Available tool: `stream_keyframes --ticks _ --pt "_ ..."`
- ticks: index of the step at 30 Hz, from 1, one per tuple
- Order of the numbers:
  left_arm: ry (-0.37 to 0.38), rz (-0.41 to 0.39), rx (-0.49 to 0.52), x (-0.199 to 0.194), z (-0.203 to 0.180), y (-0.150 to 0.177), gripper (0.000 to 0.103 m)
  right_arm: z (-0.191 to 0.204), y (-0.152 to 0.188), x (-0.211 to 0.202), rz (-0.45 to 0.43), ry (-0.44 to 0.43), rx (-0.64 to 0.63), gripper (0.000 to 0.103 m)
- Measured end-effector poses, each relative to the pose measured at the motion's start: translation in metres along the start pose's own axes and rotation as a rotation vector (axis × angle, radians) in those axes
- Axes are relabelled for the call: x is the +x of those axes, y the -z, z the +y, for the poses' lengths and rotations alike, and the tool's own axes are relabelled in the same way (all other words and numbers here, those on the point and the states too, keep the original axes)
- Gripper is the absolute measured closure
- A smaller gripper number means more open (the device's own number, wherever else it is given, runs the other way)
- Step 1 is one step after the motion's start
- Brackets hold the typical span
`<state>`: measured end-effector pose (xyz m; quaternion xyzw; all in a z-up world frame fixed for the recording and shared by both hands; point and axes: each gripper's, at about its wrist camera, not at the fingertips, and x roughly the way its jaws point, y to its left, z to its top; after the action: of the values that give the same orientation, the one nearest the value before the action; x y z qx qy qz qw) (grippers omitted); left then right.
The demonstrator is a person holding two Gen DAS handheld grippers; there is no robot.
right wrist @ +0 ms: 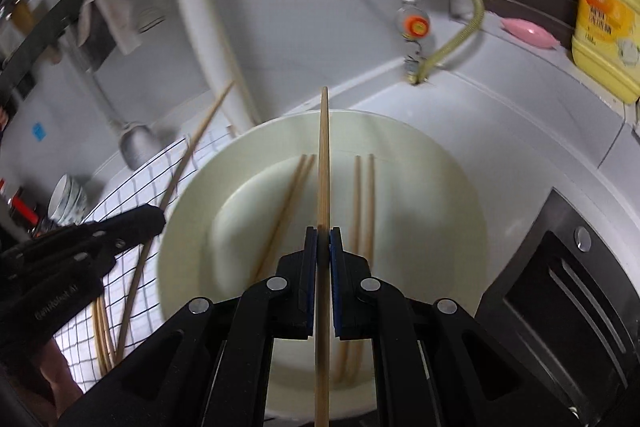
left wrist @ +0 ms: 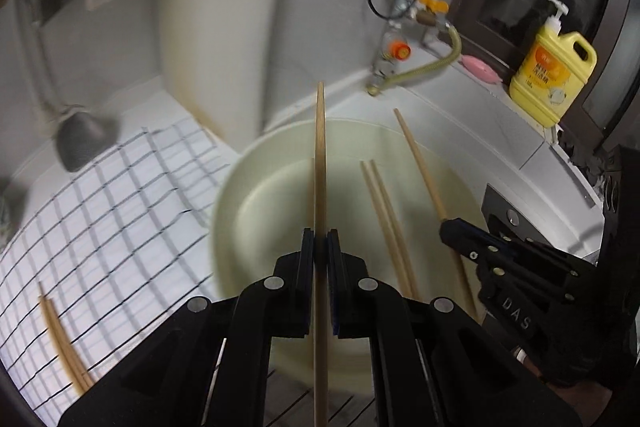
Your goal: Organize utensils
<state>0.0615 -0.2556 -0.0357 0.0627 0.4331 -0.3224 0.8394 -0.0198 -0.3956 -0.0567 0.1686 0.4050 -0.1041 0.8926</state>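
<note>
A cream basin (left wrist: 256, 195) (right wrist: 440, 195) holds several wooden chopsticks (left wrist: 384, 211) (right wrist: 364, 203). My left gripper (left wrist: 320, 239) is shut on one chopstick (left wrist: 320, 155) and holds it upright over the basin's left part. My right gripper (right wrist: 323, 235) is shut on another chopstick (right wrist: 323, 155) above the basin's middle. The right gripper shows in the left wrist view (left wrist: 452, 227) with its chopstick (left wrist: 420, 163). The left gripper shows in the right wrist view (right wrist: 152, 217) with its chopstick (right wrist: 180, 171). A pair of chopsticks (left wrist: 60, 339) (right wrist: 102, 339) lies on the checked cloth (left wrist: 100, 207) (right wrist: 132, 303).
A yellow detergent bottle (left wrist: 552, 75) (right wrist: 604, 19) and a pink soap (left wrist: 480, 67) (right wrist: 528, 31) stand on the ledge behind. A tap with a hose (left wrist: 400, 55) (right wrist: 416, 27) hangs over the sink. A metal ladle (left wrist: 80, 139) (right wrist: 136, 147) and a bowl (right wrist: 68, 199) are at the left.
</note>
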Motion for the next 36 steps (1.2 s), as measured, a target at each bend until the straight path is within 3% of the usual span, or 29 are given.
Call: stream_keyframes --ticks 10,26,29,30,31,36 --pt "-0.021 0.126 0.012 0.071 -0.015 -0.008 0.096 -0.021 -0.01 0.053 0.104 -0.009 0.061 0.097" --pt "-0.055 0.213 -0.011 0.099 -0.009 -0.002 0.095 -0.029 -0.002 0.08 0.182 0.016 0.067 0.097" --pt "-0.069 0.203 -0.017 0.097 -0.008 -0.002 0.065 -0.028 -0.003 0.079 0.175 0.023 0.062 0.094" --pt "-0.076 0.19 -0.021 0.094 -0.007 -0.002 0.046 -0.029 -0.003 0.078 0.172 0.023 0.062 0.093" --pt "-0.077 0.172 -0.026 0.09 -0.006 -0.003 0.041 -0.029 -0.003 0.077 0.168 0.024 0.063 0.093" --pt "-0.091 0.157 -0.032 0.08 -0.002 -0.004 0.041 -0.031 -0.002 0.069 0.155 0.029 0.069 0.091"
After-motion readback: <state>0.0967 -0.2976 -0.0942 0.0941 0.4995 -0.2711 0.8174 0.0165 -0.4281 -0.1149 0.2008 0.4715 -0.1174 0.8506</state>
